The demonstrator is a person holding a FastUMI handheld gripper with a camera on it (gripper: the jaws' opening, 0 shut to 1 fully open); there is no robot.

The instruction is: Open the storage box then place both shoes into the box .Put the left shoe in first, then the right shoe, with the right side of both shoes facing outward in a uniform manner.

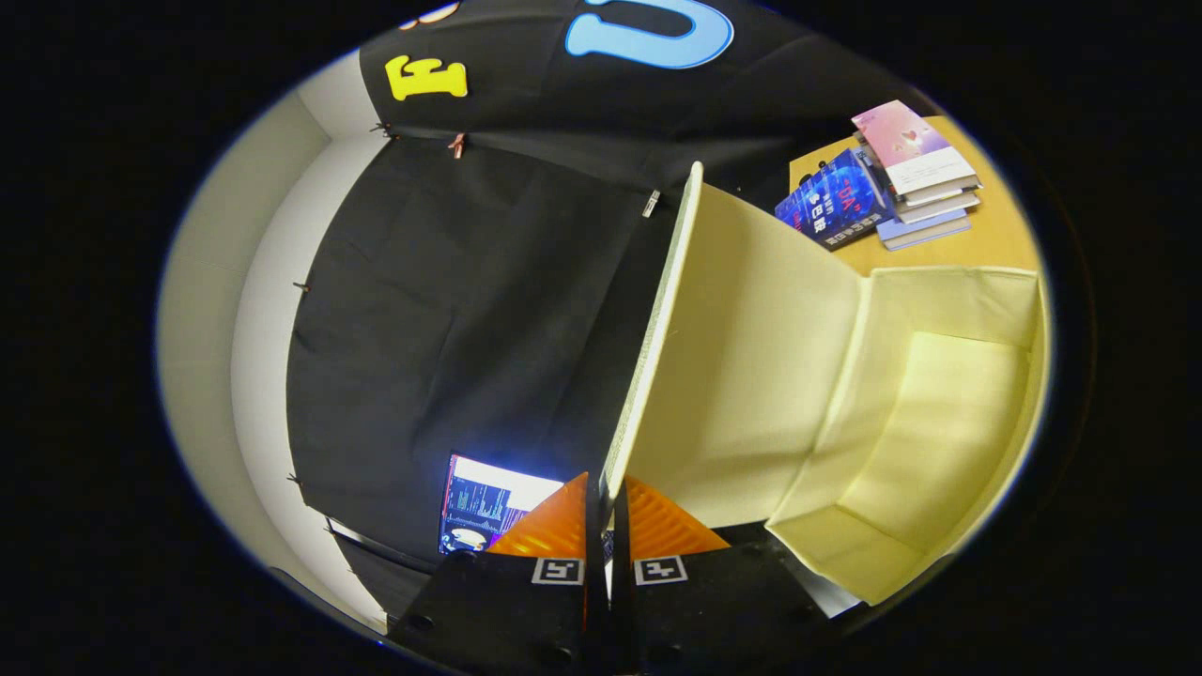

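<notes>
**Lid pinched, box standing open**

Between the orange fingers [554, 526] the gripper [606, 512] clenches the thin edge of the lid [742, 357]. The lid runs straight ahead from the fingers, hinged to the cream box [948, 413] on their right, its hollow bare. Books [901, 178] lie beyond.

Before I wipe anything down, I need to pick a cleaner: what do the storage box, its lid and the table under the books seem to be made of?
The storage box looks like cream fabric-covered board, matte, with soft folds at its corners. Its lid, swung open, has the same matte cream lining and a thin stiff edge pinched by the shut gripper. The table under the books looks like smooth light wood or laminate; which one I cannot tell.
</notes>
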